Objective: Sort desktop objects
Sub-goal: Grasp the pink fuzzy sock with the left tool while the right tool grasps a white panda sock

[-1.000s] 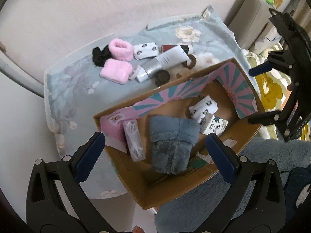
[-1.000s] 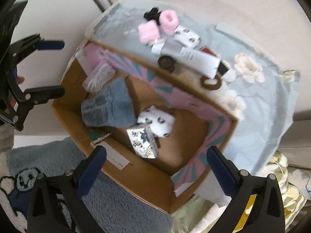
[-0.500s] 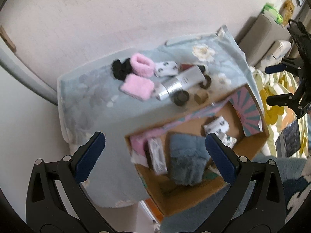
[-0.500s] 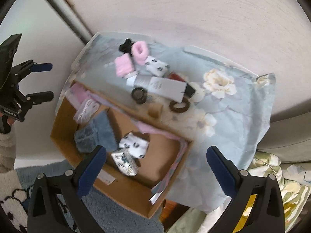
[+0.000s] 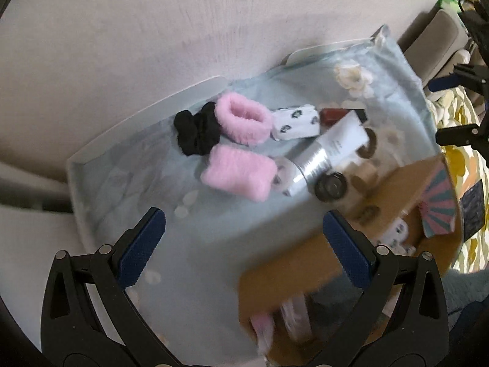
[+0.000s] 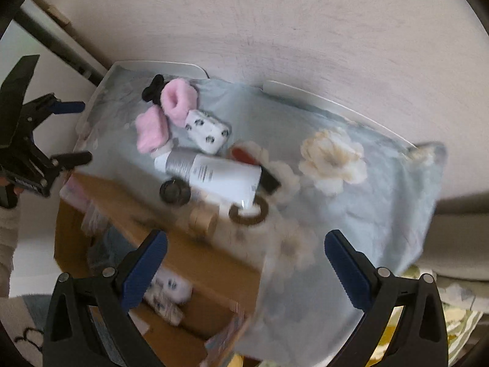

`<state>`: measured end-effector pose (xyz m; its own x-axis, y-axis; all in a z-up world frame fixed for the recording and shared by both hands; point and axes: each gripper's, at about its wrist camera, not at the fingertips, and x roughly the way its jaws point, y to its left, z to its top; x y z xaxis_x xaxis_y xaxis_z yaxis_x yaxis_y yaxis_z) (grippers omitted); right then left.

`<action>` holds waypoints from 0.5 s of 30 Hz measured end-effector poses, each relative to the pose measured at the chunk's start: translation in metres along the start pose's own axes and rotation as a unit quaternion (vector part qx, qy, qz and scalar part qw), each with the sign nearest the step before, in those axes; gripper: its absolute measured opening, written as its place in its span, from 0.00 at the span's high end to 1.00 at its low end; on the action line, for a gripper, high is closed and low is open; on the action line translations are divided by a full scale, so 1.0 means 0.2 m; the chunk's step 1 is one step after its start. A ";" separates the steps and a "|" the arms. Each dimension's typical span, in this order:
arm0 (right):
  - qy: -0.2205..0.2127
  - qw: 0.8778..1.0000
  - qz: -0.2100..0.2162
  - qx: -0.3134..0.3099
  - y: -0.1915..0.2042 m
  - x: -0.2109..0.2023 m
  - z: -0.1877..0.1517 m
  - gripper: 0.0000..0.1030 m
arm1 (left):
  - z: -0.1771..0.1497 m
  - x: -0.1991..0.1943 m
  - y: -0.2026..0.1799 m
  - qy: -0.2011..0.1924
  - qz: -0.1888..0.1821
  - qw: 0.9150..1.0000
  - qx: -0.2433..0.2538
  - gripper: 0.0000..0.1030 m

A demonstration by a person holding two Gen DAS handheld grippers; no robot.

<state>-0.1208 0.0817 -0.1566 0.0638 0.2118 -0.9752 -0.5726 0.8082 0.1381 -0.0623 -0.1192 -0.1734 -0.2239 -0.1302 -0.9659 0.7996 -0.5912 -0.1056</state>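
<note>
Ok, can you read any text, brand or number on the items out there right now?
None can be read.
White and silver tube: small block of grey print, too blurred to read.
Same tube, left wrist view: a short grey mark, too small to read.
Cardboard box: blurred by motion, no text legible.

Fluffy pink cuffs (image 5: 241, 146), a glossy plastic tube (image 5: 327, 153), a matt cardboard box (image 6: 195, 253).

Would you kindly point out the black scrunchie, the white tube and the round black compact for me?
black scrunchie (image 5: 195, 133), left wrist view, middle of its bunched fabric.
white tube (image 6: 224, 179), right wrist view, middle of its white body.
round black compact (image 6: 174, 191), right wrist view, centre of its lid.
</note>
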 end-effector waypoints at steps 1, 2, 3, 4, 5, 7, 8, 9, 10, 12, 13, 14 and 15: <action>0.001 1.000 0.003 -0.002 0.00 0.04 0.04 0.00 | 0.02 0.05 0.01 0.002 -0.001 1.000 0.000 0.00; 0.000 1.000 0.009 -0.004 0.01 0.09 0.09 0.00 | 0.03 0.09 0.01 0.003 -0.002 1.000 0.001 0.01; 0.000 1.000 0.016 -0.012 0.02 0.12 0.13 0.00 | 0.05 0.13 0.02 0.005 -0.004 1.000 0.003 0.01; -0.002 1.000 0.021 -0.016 0.03 0.16 0.17 0.00 | 0.06 0.16 0.02 0.005 -0.006 1.000 0.004 0.01; -0.004 0.999 0.025 -0.025 0.06 0.20 0.21 0.00 | 0.07 0.19 0.02 0.007 -0.008 1.000 0.004 0.01; -0.005 0.999 0.022 -0.044 0.10 0.27 0.28 0.01 | 0.10 0.24 0.03 0.009 -0.010 1.000 0.010 0.01; -0.002 0.997 0.018 -0.072 0.12 0.31 0.31 0.04 | 0.11 0.26 0.03 0.010 -0.009 1.000 0.012 0.01; 0.001 0.996 0.014 -0.094 0.14 0.35 0.33 0.05 | 0.12 0.29 0.04 0.012 -0.006 1.000 0.015 0.01; 0.005 0.995 0.008 -0.104 0.16 0.39 0.35 0.07 | 0.13 0.31 0.04 0.014 -0.005 1.000 0.017 0.01; 0.014 0.992 0.005 -0.129 0.19 0.47 0.39 0.11 | 0.13 0.36 0.05 0.022 -0.007 1.000 0.017 0.01; 0.017 0.991 0.006 -0.133 0.20 0.50 0.40 0.15 | 0.14 0.38 0.06 0.026 -0.007 0.999 0.017 0.02; 0.022 0.990 0.009 -0.136 0.21 0.53 0.41 0.17 | 0.14 0.40 0.06 0.028 -0.006 0.999 0.015 0.02; 0.026 0.989 0.010 -0.142 0.22 0.56 0.41 0.18 | 0.14 0.42 0.07 0.029 -0.006 0.999 0.013 0.02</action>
<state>-0.0711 0.1862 -0.2445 0.0123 0.1922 -0.9813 -0.7807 0.6151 0.1107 -0.0857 -0.1598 -0.2488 -0.2012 -0.0774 -0.9765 0.7821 -0.6129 -0.1126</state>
